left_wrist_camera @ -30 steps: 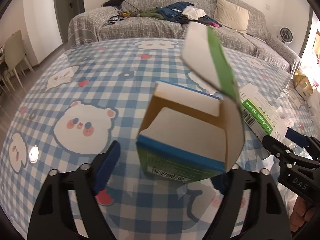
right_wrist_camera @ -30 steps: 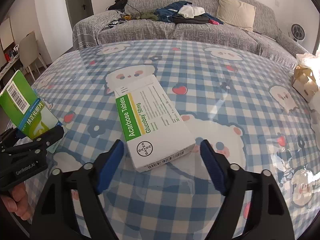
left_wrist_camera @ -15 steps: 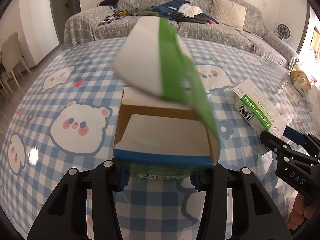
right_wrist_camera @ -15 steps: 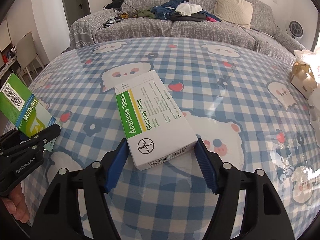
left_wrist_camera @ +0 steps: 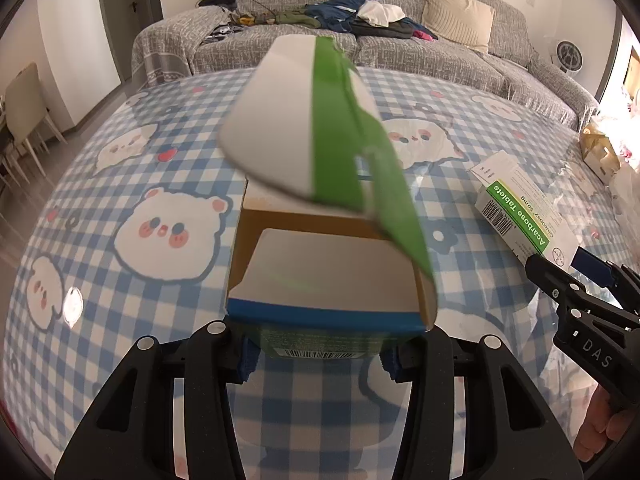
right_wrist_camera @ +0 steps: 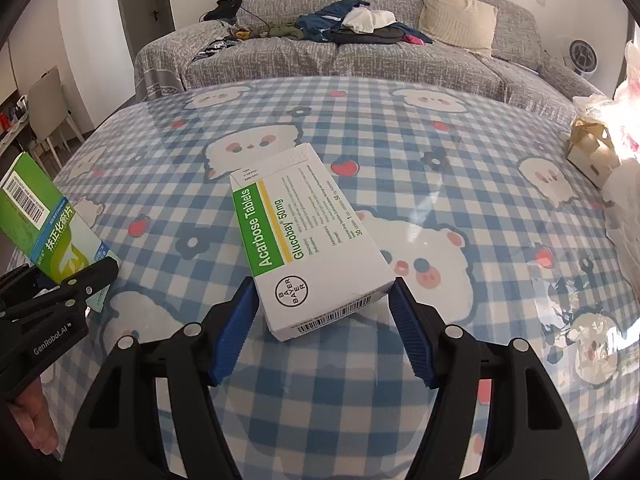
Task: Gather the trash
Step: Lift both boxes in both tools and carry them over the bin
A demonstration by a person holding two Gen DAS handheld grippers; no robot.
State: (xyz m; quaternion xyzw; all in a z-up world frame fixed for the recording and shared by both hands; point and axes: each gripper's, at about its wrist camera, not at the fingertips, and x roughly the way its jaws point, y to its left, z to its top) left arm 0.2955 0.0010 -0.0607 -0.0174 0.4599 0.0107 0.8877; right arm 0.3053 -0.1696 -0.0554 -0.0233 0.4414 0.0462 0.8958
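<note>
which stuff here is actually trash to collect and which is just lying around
Part of the job:
- green carton, flap open, clamped in the left gripper
- white Acarbose tablet box, flat on the table, between the right gripper's pads

Probably just lying about:
- clothes and pillow on the sofa
- small fan
- tan cardboard piece at the table's right edge, possibly trash too

Daylight floods in from three o'clock, glaring off the glossy tablecloth [right_wrist_camera: 460,152]; fisheye bends dark edges; sharp focus.
</note>
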